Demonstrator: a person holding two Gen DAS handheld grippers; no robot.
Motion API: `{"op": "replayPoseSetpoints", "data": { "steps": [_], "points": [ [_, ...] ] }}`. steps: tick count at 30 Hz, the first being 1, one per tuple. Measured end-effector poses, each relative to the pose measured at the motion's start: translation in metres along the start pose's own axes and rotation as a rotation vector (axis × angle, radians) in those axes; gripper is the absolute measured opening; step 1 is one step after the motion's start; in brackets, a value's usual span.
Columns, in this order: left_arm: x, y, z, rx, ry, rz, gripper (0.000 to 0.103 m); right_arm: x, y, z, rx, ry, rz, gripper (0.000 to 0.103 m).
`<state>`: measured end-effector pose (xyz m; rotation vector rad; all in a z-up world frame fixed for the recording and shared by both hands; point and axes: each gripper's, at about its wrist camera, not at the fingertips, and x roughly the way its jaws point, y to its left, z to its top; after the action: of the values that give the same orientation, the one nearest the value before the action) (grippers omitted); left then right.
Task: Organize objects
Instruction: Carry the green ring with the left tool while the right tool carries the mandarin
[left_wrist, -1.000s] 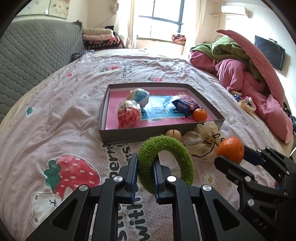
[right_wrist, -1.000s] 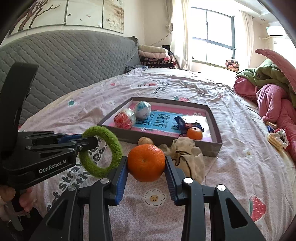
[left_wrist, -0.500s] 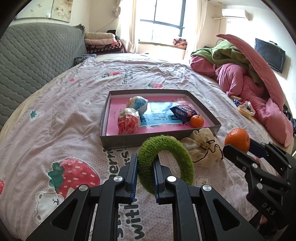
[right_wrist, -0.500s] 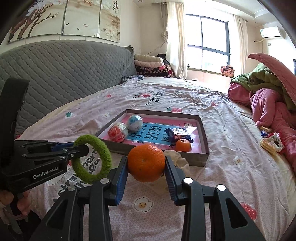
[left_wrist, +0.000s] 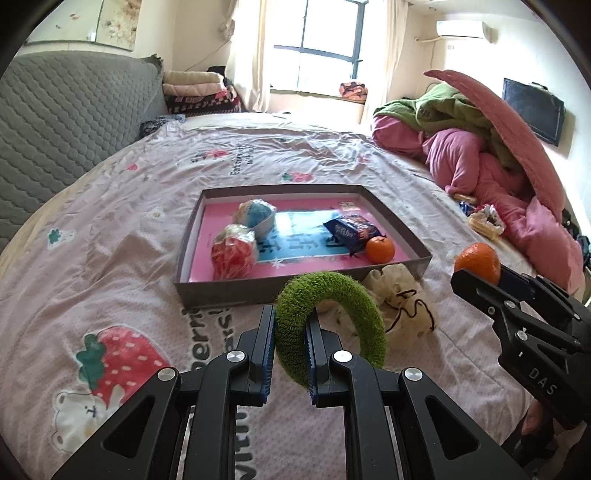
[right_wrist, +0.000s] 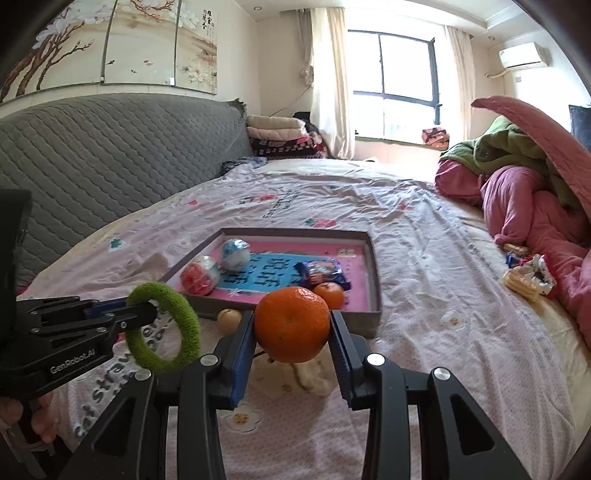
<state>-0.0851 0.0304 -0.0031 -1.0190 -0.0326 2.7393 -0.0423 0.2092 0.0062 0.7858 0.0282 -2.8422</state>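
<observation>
The left gripper (left_wrist: 290, 354) clamps the green ring (left_wrist: 332, 325) and the right gripper (right_wrist: 292, 352) pinches the orange (right_wrist: 292, 325), both just short of the tray (right_wrist: 373, 317); the round orange may roll from its pads; the ring may snag the near wall.

- A fuzzy green ring (left_wrist: 330, 321) stands on edge above the bedsheet, its rim pinched at one spot.
- A large orange (right_wrist: 291, 324) hangs clear of the bed — clamped at its sides, just before the tray.
- The shallow grey tray (left_wrist: 225, 291), pink inside, lies flat on the bed, holding two wrapped balls — one red (left_wrist: 233, 252), one blue (left_wrist: 256, 214) — a dark blue snack packet (left_wrist: 351, 230) and a small orange (left_wrist: 379, 249).
- A cream drawstring pouch (left_wrist: 402, 306) lies crumpled by the tray's near corner.
</observation>
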Motion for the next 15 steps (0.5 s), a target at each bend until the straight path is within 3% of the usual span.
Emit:
{"op": "replayPoseSetpoints", "data": {
  "steps": [15],
  "points": [
    [0.023, 0.009, 0.021, -0.047, -0.005, -0.004, 0.015, 0.032, -0.016, 0.008, 0.011, 0.022, -0.002, 0.039]
  ]
}}
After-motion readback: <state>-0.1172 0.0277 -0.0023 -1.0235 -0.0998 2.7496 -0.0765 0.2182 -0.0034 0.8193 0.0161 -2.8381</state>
